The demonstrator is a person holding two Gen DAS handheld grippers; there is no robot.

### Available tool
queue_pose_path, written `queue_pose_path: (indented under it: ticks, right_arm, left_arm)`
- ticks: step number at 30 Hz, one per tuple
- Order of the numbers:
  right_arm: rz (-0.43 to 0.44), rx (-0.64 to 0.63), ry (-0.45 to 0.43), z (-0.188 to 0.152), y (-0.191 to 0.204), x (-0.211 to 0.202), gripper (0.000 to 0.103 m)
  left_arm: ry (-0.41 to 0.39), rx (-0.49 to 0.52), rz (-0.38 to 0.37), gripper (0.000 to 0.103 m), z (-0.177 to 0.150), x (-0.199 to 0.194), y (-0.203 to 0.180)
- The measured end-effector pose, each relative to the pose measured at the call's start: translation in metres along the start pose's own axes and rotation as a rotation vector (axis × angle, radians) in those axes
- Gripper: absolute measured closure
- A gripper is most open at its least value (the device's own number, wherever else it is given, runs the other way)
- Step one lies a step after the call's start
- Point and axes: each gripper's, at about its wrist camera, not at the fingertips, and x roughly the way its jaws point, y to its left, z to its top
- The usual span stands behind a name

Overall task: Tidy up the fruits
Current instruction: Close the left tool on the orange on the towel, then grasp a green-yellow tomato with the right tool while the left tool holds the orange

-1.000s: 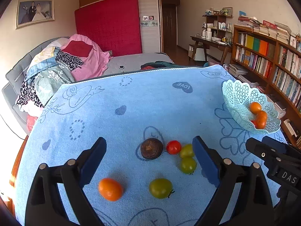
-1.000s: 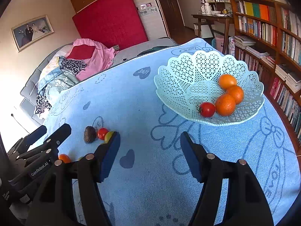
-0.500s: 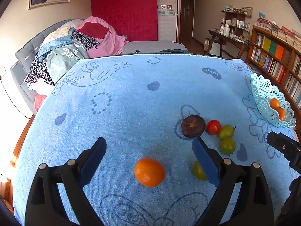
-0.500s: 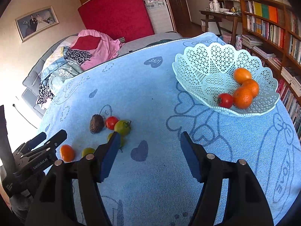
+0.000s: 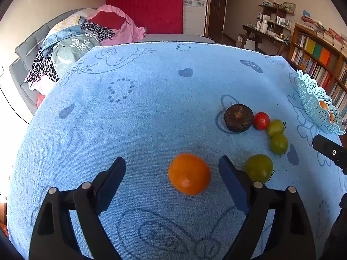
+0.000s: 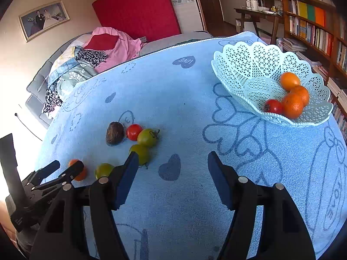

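An orange fruit (image 5: pixel 189 173) lies on the blue towel between the jaws of my left gripper (image 5: pixel 172 162). The jaws are closing; the right pad is near the fruit, the left pad stands well apart. Just right of it sits a green tomato (image 5: pixel 258 168). Farther back are two more green tomatoes (image 5: pixel 279 143), a red tomato (image 5: pixel 261 120) and a dark brown fruit (image 5: pixel 238 118). My right gripper (image 6: pixel 173 156) hovers open over bare towel, nothing between its fingers. The white lattice basket (image 6: pixel 249 60) at the right holds three oranges (image 6: pixel 291 105) and a red tomato (image 6: pixel 273 106).
The blue towel (image 5: pixel 151 86) covers the whole table, with its far edge against a bed piled with clothes (image 5: pixel 71 43). A bookshelf (image 6: pixel 314 28) stands close behind the basket on the right. In the right wrist view my left gripper (image 6: pixel 65 169) is at the lower left.
My left gripper has come down and moved left over the orange fruit, which now lies between its jaws, and the jaws have narrowed. The right gripper's view has shifted slightly toward the loose fruits.
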Motion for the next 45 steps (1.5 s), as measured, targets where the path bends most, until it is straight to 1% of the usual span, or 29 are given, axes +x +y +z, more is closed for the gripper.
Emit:
queue_pose_path:
  ticks: [3, 5, 7, 10, 12, 14, 21, 23, 30, 34, 37, 40, 42, 45]
  right_arm:
    - [0.004, -0.011, 0.010, -0.002, 0.006, 0.003, 0.035]
    - [0.008, -0.020, 0.017, -0.002, 0.010, 0.006, 0.035]
    - [0.013, -0.030, 0.024, -0.004, 0.014, 0.009, 0.035]
    - [0.018, -0.040, 0.027, -0.005, 0.021, 0.013, 0.035]
    - [0.020, -0.047, 0.027, -0.004, 0.025, 0.015, 0.035]
    - [0.021, -0.054, 0.025, -0.004, 0.030, 0.017, 0.035]
    - [0.014, -0.078, 0.027, -0.003, 0.041, 0.026, 0.035]
    - [0.011, -0.082, 0.031, -0.002, 0.043, 0.030, 0.037]
    - [-0.007, -0.104, 0.054, 0.000, 0.048, 0.047, 0.051]
    - [-0.001, -0.104, 0.076, 0.000, 0.049, 0.056, 0.058]
    - [-0.004, -0.110, 0.088, -0.002, 0.051, 0.062, 0.067]
    - [-0.004, -0.115, 0.081, -0.004, 0.051, 0.064, 0.069]
    - [0.001, -0.120, 0.081, -0.004, 0.052, 0.064, 0.073]
    - [0.003, -0.122, 0.081, -0.005, 0.052, 0.063, 0.073]
  left_arm:
    - [0.027, -0.013, -0.019, 0.028, -0.004, 0.006, 0.002]
    - [0.036, -0.020, -0.030, 0.030, -0.006, 0.008, 0.003]
    - [0.029, -0.015, -0.033, 0.033, -0.007, 0.007, 0.002]
    - [0.022, -0.005, -0.058, 0.043, -0.008, 0.005, 0.000]
    - [0.018, 0.007, -0.081, 0.056, -0.008, 0.004, -0.002]
    - [0.014, 0.013, -0.102, 0.062, -0.009, 0.002, -0.005]
    - [-0.003, -0.012, -0.121, 0.062, -0.010, 0.000, -0.002]
    - [-0.005, -0.014, -0.122, 0.062, -0.011, 0.000, -0.001]
    - [-0.015, -0.016, -0.118, 0.062, -0.013, 0.000, -0.001]
    - [-0.017, -0.014, -0.117, 0.062, -0.013, 0.001, -0.001]
    - [-0.018, -0.014, -0.117, 0.062, -0.013, 0.001, -0.001]
    - [-0.021, -0.014, -0.115, 0.062, -0.013, 0.001, -0.001]
    - [-0.023, -0.013, -0.114, 0.062, -0.013, 0.001, -0.001]
    - [-0.024, -0.012, -0.113, 0.062, -0.013, 0.001, -0.001]
